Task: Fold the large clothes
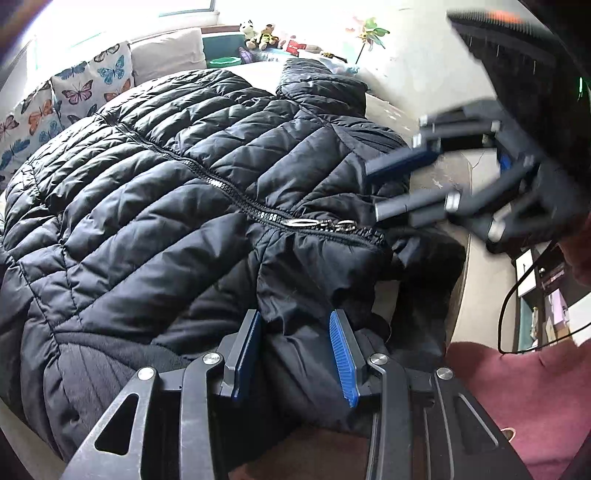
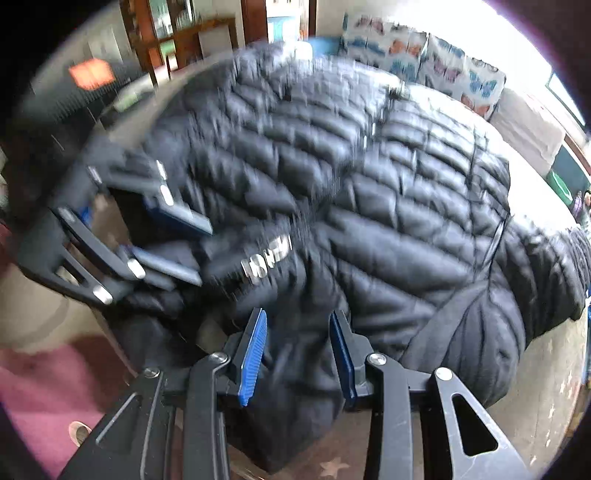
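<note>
Left wrist view: black quilted puffer jacket spread across the pale table; left gripper gapes over its near hem, right gripper parted beside its zipper.

No readable text, label or number shows in either view.

A: Daylight floods from the window, blown out white; the jacket looks sharp here.

B: The right view smears with motion blur. Both bend and go dark at the edges.
</note>
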### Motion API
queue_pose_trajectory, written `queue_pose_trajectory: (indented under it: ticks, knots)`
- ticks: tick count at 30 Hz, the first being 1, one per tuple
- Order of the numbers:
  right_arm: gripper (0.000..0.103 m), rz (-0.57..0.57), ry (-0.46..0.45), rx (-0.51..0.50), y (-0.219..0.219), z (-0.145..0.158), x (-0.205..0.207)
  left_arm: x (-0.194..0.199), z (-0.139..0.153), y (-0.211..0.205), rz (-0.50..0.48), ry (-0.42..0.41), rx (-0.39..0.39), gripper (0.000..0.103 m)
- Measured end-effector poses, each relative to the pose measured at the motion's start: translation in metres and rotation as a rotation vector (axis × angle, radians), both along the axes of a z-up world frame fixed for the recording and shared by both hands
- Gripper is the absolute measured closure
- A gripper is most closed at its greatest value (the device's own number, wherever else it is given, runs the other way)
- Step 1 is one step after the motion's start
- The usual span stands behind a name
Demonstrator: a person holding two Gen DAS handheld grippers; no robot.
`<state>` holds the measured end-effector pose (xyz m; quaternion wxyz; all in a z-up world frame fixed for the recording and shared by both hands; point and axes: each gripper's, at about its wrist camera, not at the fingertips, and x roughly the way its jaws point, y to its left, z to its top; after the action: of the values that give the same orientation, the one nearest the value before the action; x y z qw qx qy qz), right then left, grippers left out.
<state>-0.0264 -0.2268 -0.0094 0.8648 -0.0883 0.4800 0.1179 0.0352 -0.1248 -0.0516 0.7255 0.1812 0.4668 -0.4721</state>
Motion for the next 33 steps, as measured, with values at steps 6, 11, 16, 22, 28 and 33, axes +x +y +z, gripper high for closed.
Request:
queue_pose_trajectory:
  ticks: [6,11,16,22,28,33]
  knots:
    - [0.059,-0.008,0.067,0.137,-0.001,-0.036,0.015,-0.009,0.001,0.002,0.015,-0.018,0.012,0.061]
    - [0.058,-0.016,0.087,0.178,-0.01,-0.031,-0.004,-0.003,0.03,0.002,0.022,-0.04,0.008,0.061]
    - [0.058,-0.135,-0.009,0.27,-0.065,0.013,-0.016,0.012,0.055,-0.004,0.066,-0.065,-0.045,0.061]
    - [0.055,-0.473,-0.14,0.354,-0.192,0.047,-0.017,0.037,0.06,-0.038,0.1,-0.026,-0.06,0.061]
    - [0.055,-0.807,-0.204,0.37,-0.326,0.041,-0.002,0.053,0.045,-0.083,0.079,0.024,-0.025,0.061]
    - [0.055,-0.93,-0.199,0.433,-0.394,0.021,0.019,0.061,0.032,-0.102,0.066,0.061,0.002,0.061]
